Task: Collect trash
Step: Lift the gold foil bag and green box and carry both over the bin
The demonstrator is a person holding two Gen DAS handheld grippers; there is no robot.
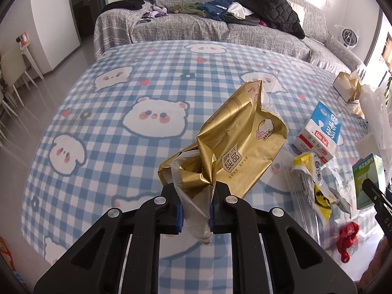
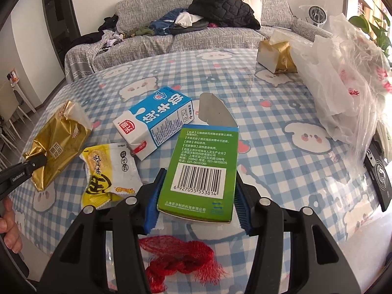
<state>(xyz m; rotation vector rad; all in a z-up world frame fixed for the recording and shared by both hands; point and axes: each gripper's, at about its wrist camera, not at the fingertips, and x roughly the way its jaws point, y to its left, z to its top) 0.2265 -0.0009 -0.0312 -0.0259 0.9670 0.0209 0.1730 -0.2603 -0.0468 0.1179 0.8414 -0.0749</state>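
Table's got a blue-and-white checked cloth with cartoon bears (image 1: 98, 112), with a grey patterned sofa piled with clothes (image 1: 196, 24) behind it. Left gripper (image 1: 196, 204) is pinching a crumpled gold foil tissue wrapper (image 1: 235, 142) up off the cloth, and right gripper (image 2: 198, 203) is clamped on a green cardboard medicine box (image 2: 208, 161). A blue-and-white milk carton (image 2: 156, 120) and yellow snack wrapper (image 2: 107, 171) lie between them.

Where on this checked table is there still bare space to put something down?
The widest bare stretch is the table's left half, between the held gold wrapper and the sofa. It is crowded on the right: milk carton, yellow snack wrapper, red tassel, tissue box and plastic bags.
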